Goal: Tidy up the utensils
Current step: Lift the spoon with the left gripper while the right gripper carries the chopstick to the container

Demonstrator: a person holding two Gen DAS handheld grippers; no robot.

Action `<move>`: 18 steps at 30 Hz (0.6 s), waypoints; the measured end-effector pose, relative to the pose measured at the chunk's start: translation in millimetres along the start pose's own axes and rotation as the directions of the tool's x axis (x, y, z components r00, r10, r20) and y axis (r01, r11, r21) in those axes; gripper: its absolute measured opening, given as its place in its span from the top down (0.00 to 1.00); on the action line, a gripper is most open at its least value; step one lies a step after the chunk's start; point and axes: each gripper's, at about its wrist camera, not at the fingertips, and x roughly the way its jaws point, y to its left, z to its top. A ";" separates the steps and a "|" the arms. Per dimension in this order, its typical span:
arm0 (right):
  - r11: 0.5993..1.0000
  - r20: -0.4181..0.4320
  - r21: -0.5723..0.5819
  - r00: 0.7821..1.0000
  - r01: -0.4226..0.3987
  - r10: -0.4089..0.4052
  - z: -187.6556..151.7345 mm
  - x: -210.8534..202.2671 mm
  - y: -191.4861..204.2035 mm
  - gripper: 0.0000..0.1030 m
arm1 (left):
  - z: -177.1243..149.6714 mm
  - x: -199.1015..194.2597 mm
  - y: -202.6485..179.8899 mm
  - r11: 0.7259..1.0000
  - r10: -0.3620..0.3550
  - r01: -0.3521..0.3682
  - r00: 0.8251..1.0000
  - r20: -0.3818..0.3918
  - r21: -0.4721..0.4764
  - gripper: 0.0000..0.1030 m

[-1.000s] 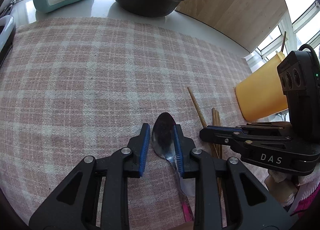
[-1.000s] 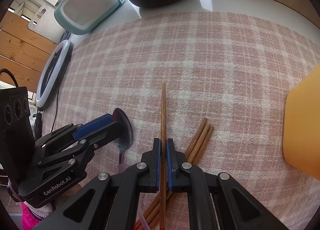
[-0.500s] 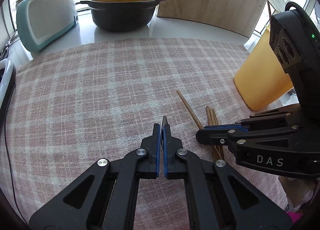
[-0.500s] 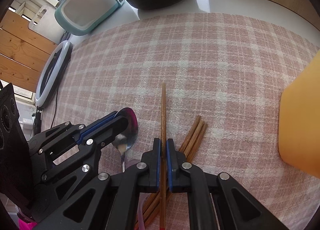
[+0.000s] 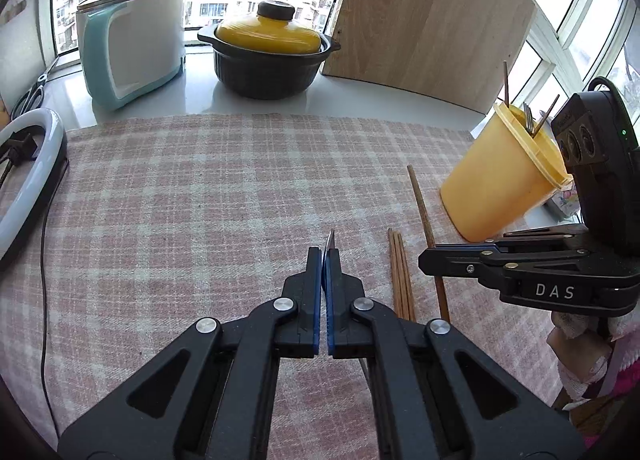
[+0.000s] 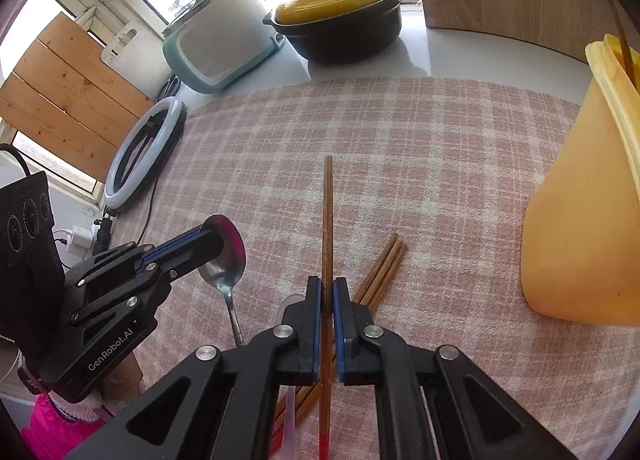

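My left hand-held gripper is clamped on the spoon. In the left wrist view only the thin edge of the bowl shows, standing on edge between the blue pads. In the right wrist view the bowl is pinched at its side and the handle runs down and back toward me. I cannot tell whether the handle end touches the cloth.

My right hand-held gripper is clamped on a single chopstick. The stick passes straight through the closed pads, with its plain tip pointing away from me and a red end near the bottom edge of the view. Seen from the left wrist camera it slants forward out of the gripper and appears raised above the cloth.

A bundle of loose chopsticks lies on the pink checked cloth covering the bench, between the two grippers, with the sticks side by side and touching.

The yellow cup stands at the right edge of the cloth, ahead and to the right of the held chopstick and apart from it. It already holds a fork and other utensils, which stick up above the rim.

At the back of the bench there is a black pot with yellow lid, a teal-and-white cooker and a wooden board. A ring light sits at the left.
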 end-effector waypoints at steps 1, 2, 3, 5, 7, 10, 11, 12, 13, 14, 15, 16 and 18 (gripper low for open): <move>1.000 0.014 -0.013 1.000 0.001 -0.001 -1.4 -6.3 2.1 0.97 | 0.4 -7.4 -1.2 1.000 0.003 -0.003 1.000 0.015 0.005 1.00; 1.000 0.028 -0.025 1.000 0.002 -0.001 -2.9 -13.1 3.7 0.97 | 0.6 -15.7 -2.5 1.000 0.004 -0.005 1.000 0.030 0.007 1.00; 0.999 0.043 -0.036 0.999 0.001 0.000 -4.3 -19.8 5.4 0.97 | 1.1 -22.9 -3.6 1.000 0.002 -0.003 0.999 0.044 0.007 1.00; 0.999 0.070 -0.054 0.998 0.003 0.000 -6.7 -32.2 7.5 0.97 | 2.8 -36.2 -6.4 1.000 -0.002 0.002 0.998 0.069 0.008 1.00; 0.998 0.097 -0.068 0.995 0.004 0.003 -9.5 -45.4 7.6 0.97 | 4.7 -47.3 -10.5 1.000 -0.005 0.004 0.996 0.093 0.018 1.00; 0.996 0.140 -0.092 0.990 0.019 -0.006 -12.3 -63.9 10.1 0.97 | 7.7 -63.1 -18.7 0.999 -0.002 -0.004 0.992 0.124 0.044 1.00; 0.995 0.154 -0.097 0.988 0.024 -0.009 -13.3 -70.0 10.6 0.97 | 9.6 -67.3 -21.5 0.999 -0.003 -0.004 0.991 0.133 0.051 1.00; 0.995 0.169 -0.099 0.985 0.028 -0.010 -14.4 -76.1 10.8 0.97 | 12.9 -70.2 -24.0 0.998 -0.006 -0.002 0.990 0.142 0.055 1.00; 0.995 0.185 -0.100 0.983 0.028 -0.009 -15.9 -82.8 10.7 0.97 | 14.6 -73.8 -26.2 0.998 -0.012 0.003 0.989 0.149 0.058 1.00; 0.994 0.198 -0.101 0.980 0.029 -0.008 -16.4 -89.0 10.7 0.97 | 16.7 -77.3 -28.9 0.998 -0.019 0.009 0.988 0.156 0.063 1.00; 0.994 0.211 -0.103 0.978 0.031 -0.009 -16.9 -94.5 10.6 0.97 | 18.5 -79.6 -31.5 0.998 -0.022 0.011 0.987 0.162 0.068 1.00; 0.994 0.224 -0.103 0.975 0.035 -0.011 -17.5 -100.7 10.0 0.97 | 20.6 -82.5 -34.6 0.997 -0.025 0.012 0.985 0.169 0.074 1.00; 0.994 0.245 -0.105 0.969 0.043 -0.016 -18.7 -110.9 9.4 0.97 | 23.6 -87.8 -41.3 0.996 -0.033 0.018 0.982 0.184 0.087 1.00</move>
